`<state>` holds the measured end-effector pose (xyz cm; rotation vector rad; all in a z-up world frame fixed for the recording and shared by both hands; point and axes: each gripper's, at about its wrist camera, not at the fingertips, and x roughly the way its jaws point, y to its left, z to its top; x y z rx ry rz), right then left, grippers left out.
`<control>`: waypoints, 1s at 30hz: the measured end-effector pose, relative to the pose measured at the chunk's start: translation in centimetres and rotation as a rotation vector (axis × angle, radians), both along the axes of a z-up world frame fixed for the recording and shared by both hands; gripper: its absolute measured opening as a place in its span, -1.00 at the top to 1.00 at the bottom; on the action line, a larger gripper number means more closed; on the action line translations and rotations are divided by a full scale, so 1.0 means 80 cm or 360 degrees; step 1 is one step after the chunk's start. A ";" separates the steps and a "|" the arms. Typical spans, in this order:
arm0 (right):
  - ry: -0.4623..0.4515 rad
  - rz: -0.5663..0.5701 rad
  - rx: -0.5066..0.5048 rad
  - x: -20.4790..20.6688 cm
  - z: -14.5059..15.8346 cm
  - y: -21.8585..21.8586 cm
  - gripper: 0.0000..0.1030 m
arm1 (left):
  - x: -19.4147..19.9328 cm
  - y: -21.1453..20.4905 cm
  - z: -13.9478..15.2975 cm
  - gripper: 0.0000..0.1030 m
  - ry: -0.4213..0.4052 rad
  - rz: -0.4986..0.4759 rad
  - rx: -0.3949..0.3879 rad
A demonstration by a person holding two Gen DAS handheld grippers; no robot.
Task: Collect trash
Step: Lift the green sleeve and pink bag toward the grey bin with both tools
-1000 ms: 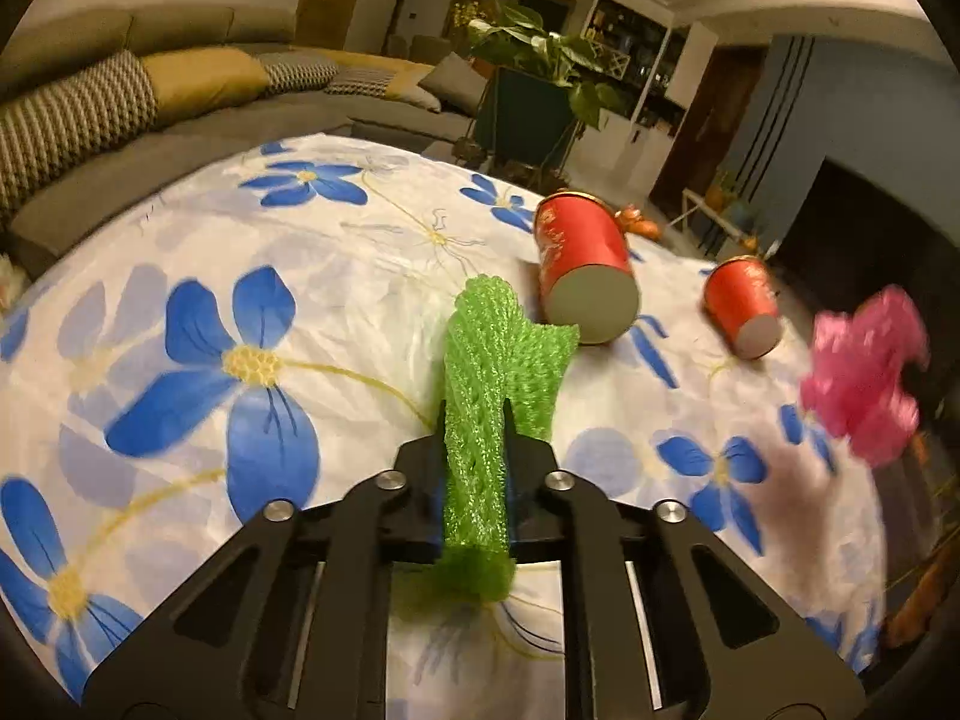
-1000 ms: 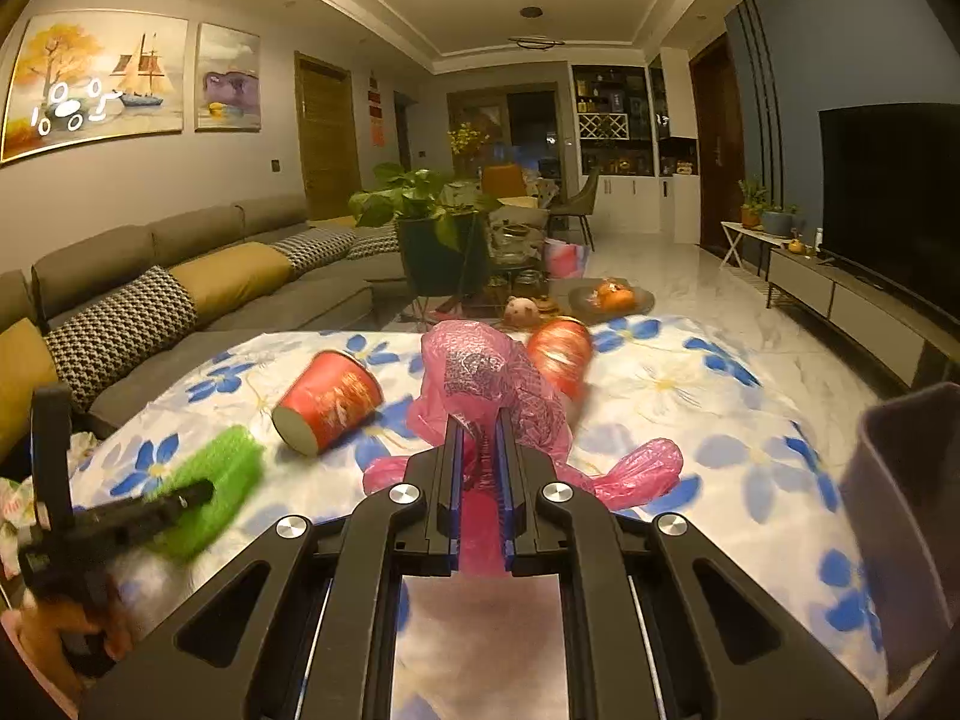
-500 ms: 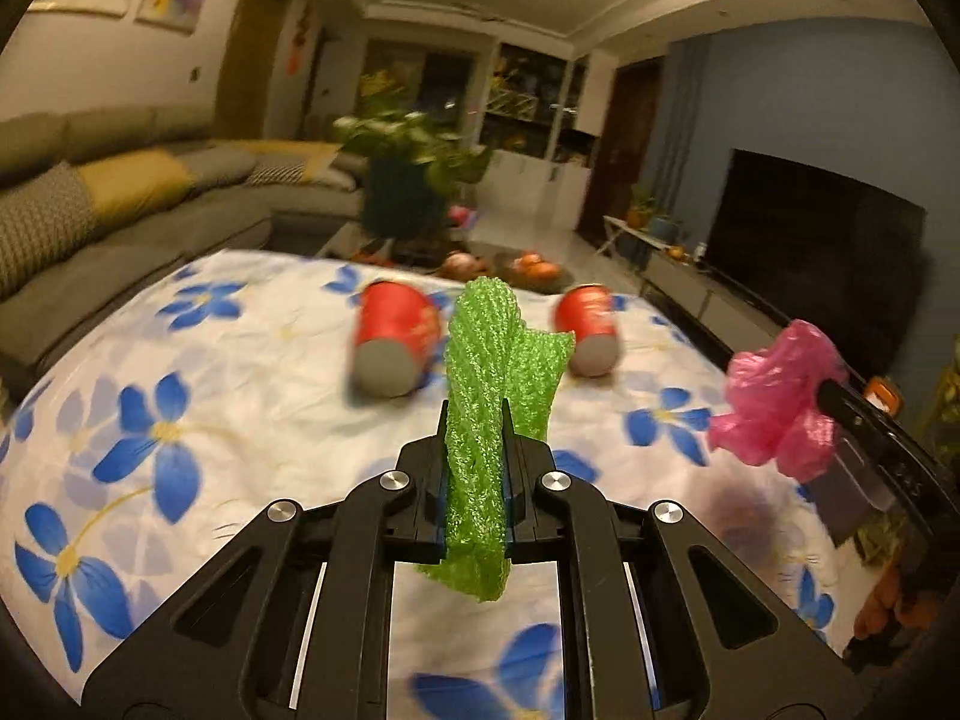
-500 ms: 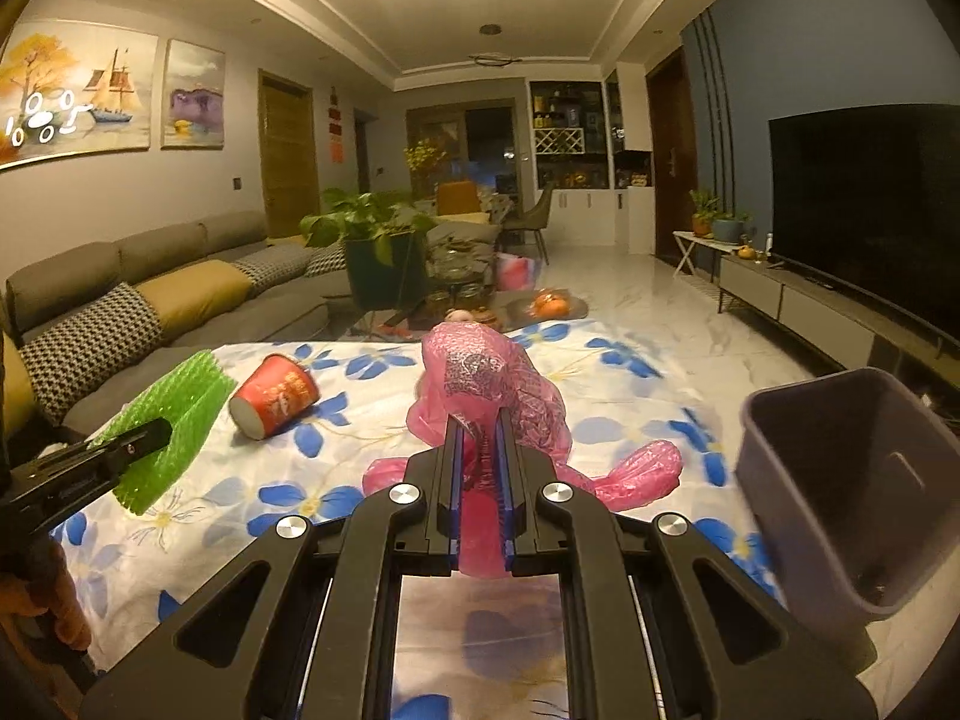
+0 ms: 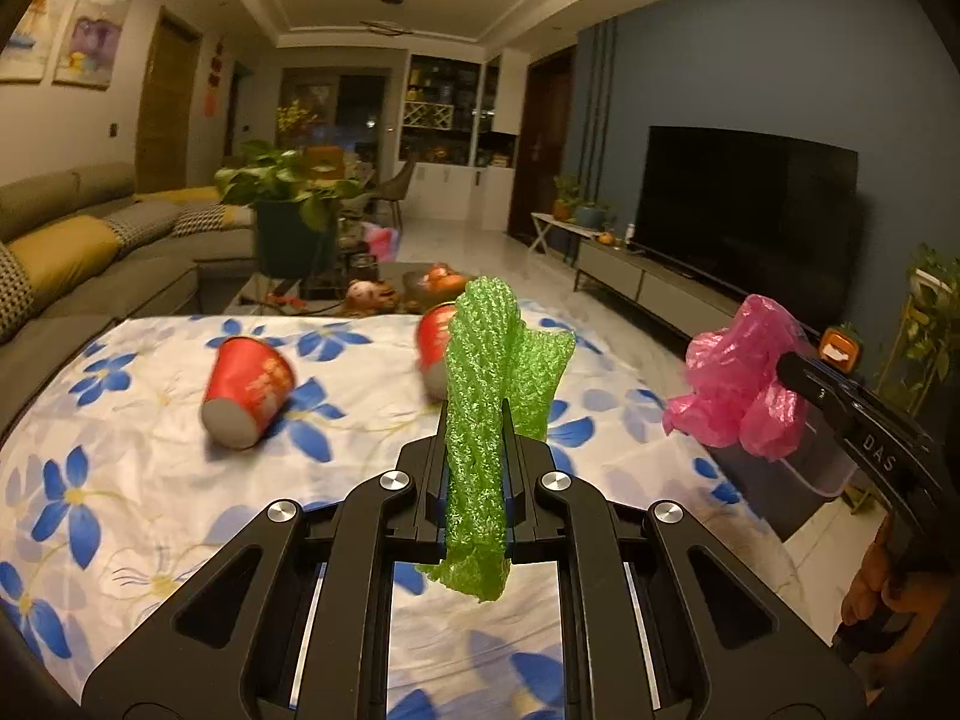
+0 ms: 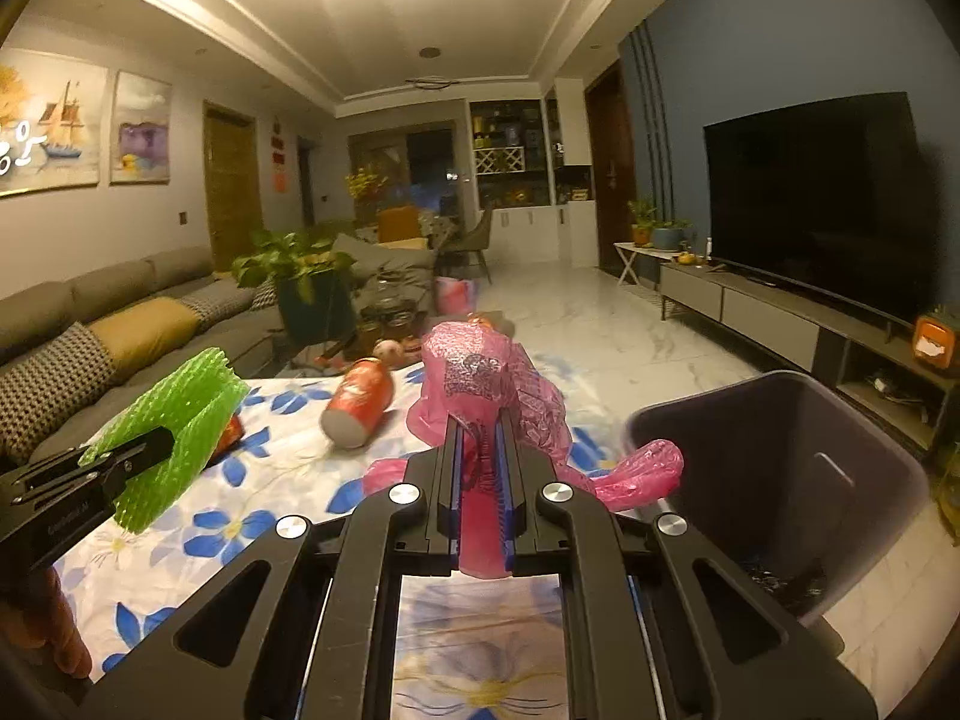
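My left gripper (image 5: pixel 475 420) is shut on a green foam net sleeve (image 5: pixel 486 372), held up above the flowered tablecloth (image 5: pixel 120 480). My right gripper (image 6: pixel 480 426) is shut on a crumpled pink plastic bag (image 6: pixel 480 372). In the left wrist view that pink bag (image 5: pixel 735 384) hangs at the right, over the grey trash bin (image 5: pixel 804 468). In the right wrist view the grey bin (image 6: pixel 780 480) stands open just right of the bag, beside the table's edge. Two red paper cups lie on their sides on the cloth, one at the left (image 5: pixel 246 390) and one behind the green net (image 5: pixel 432 354).
A grey sofa (image 5: pixel 90 252) with yellow and patterned cushions runs along the left. A potted plant (image 5: pixel 288 210) stands beyond the table's far edge. A dark television (image 5: pixel 744 222) on a low cabinet lines the right wall, with marble floor (image 6: pixel 600 330) between.
Both grippers have swung to the right with their loads. The grey bin has come further into the right wrist view, and the pink bag now hangs over the bin.
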<state>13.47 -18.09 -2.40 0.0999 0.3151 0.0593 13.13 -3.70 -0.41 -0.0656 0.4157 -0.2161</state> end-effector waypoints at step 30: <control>-0.0142 -0.0619 0.0052 -0.029 0.006 -0.199 0.80 | 0.061 -0.252 0.023 0.78 -0.0109 -0.0579 -0.0006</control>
